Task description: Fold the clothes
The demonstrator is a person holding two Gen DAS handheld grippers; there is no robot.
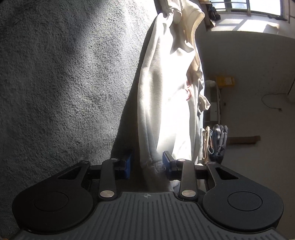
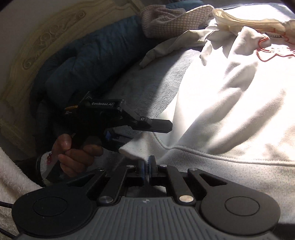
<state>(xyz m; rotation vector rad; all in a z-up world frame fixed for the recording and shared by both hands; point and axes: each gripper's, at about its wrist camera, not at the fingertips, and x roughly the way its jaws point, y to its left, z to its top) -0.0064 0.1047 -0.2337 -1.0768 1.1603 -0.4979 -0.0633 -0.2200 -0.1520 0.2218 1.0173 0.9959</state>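
A white sweatshirt (image 2: 221,103) with a red print lies on a grey blanket (image 2: 147,88). My right gripper (image 2: 147,167) is shut on the sweatshirt's ribbed hem corner. My left gripper (image 2: 147,129) shows in the right wrist view, held by a hand, with its jaws apart around the same hem corner. In the left wrist view the left gripper (image 1: 147,164) is open, its blue pads (image 1: 127,164) on either side of the sweatshirt's (image 1: 166,101) hem edge, not squeezing it.
A dark blue quilted jacket (image 2: 88,61) and a pink checked cloth (image 2: 166,24) lie by the carved headboard (image 2: 46,40). A white fleece (image 2: 11,175) is at the left. Folded clothes (image 1: 213,144) and a sunlit window (image 1: 258,7) lie beyond the bed.
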